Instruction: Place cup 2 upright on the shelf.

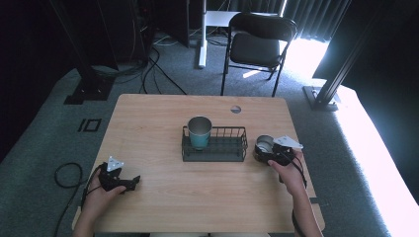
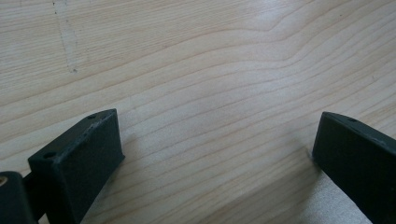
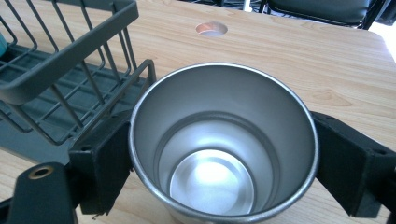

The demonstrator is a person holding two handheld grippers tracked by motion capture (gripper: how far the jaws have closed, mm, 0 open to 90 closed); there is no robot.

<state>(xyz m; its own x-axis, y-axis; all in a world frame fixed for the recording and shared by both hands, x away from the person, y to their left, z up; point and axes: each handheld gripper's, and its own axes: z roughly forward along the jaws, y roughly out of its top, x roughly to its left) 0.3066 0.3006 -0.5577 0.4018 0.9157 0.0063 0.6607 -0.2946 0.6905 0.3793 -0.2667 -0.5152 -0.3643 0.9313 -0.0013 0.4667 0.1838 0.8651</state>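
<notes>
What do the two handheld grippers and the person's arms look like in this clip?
Both the left gripper and the right gripper are black, each topped by a grey three-cornered plate. Each has two blocky, flat-faced black jaws with small screw holes on top. A black cable loops off the table edge from the left one. The forearms are bare, with no sleeves in sight.

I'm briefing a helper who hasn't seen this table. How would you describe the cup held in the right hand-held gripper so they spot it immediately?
On the wooden table, find the dark wire rack at its centre. Just right of the rack, outside it, an empty steel cup stands upright between the jaws of the right hand-held gripper. Unlike the teal cup in the rack, it is bare silver metal.
</notes>
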